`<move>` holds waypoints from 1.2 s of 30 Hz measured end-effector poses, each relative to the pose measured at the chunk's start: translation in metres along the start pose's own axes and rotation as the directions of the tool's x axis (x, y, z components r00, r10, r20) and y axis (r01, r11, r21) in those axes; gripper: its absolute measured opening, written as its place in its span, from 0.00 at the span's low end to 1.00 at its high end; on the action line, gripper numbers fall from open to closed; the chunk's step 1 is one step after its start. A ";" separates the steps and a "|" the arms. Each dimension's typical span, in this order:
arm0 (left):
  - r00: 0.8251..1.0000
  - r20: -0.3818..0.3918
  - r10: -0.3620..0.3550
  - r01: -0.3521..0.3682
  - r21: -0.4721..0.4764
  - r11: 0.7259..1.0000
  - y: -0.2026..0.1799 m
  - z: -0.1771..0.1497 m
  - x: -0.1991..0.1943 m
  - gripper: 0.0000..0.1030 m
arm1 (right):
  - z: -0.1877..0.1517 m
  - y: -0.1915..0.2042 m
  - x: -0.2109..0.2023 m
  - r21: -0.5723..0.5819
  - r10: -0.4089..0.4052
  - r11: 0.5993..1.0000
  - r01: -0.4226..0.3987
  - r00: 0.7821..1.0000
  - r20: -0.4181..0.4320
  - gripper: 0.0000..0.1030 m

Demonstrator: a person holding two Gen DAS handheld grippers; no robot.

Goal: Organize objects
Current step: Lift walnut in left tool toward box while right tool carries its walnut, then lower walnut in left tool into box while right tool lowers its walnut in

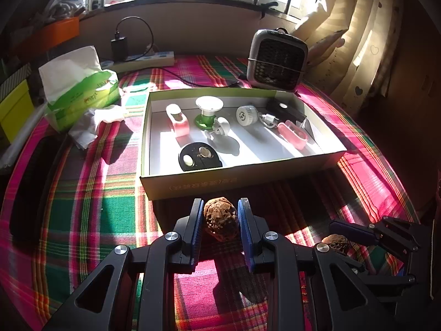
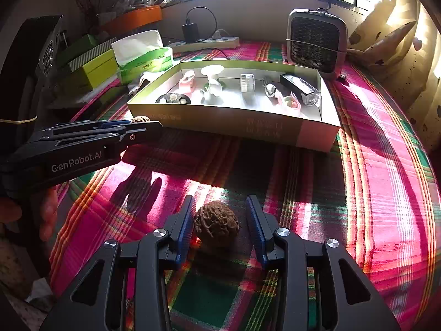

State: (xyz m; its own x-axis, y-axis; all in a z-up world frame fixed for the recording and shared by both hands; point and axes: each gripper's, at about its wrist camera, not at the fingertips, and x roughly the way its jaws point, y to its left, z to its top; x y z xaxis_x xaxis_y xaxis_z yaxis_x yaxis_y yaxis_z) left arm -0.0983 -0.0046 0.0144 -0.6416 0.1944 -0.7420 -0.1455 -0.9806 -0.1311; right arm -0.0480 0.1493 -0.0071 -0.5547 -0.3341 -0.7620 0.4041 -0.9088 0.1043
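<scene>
My left gripper [image 1: 220, 220] clamps a wrinkled brown walnut [image 1: 220, 218] — my right gripper [image 2: 219, 220] stands apart around a second wrinkled walnut [image 2: 216, 224] lying on the plaid cloth [image 2: 358, 193].

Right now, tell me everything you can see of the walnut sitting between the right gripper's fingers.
The walnut is brown, roundish and deeply wrinkled, with a hard-looking shell. It rests on the plaid tablecloth, partly in shadow, in front of the open box. The right gripper straddles it with open jaws: one finger looks close or touching, the other stands clear.
</scene>
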 end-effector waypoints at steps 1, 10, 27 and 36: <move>1.000 0.000 0.000 0.000 0.001 1.000 0.000 0.000 0.000 0.22 | -0.001 0.000 0.000 0.004 0.001 1.000 -0.001 1.000 0.002 0.38; 1.000 0.003 -0.003 0.003 0.008 1.000 -0.003 0.002 -0.001 0.22 | -0.003 0.003 -0.002 -0.009 -0.003 1.000 0.003 1.000 0.007 0.32; 0.999 0.032 -0.018 0.017 0.040 0.999 -0.012 0.038 0.003 0.22 | 0.048 -0.020 -0.015 0.013 -0.029 1.000 0.028 0.992 0.123 0.32; 0.999 0.024 -0.022 0.021 0.056 0.998 -0.013 0.056 0.022 0.22 | 0.080 -0.041 0.017 0.026 -0.027 0.999 0.025 0.995 0.095 0.32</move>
State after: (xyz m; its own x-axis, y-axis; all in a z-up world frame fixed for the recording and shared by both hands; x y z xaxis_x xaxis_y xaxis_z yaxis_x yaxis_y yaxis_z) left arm -0.1525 0.0138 0.0368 -0.6565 0.2163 -0.7226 -0.2004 -0.9736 -0.1094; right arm -0.1321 0.1614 0.0265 -0.6319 -0.3317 -0.7005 0.3712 -0.9229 0.1022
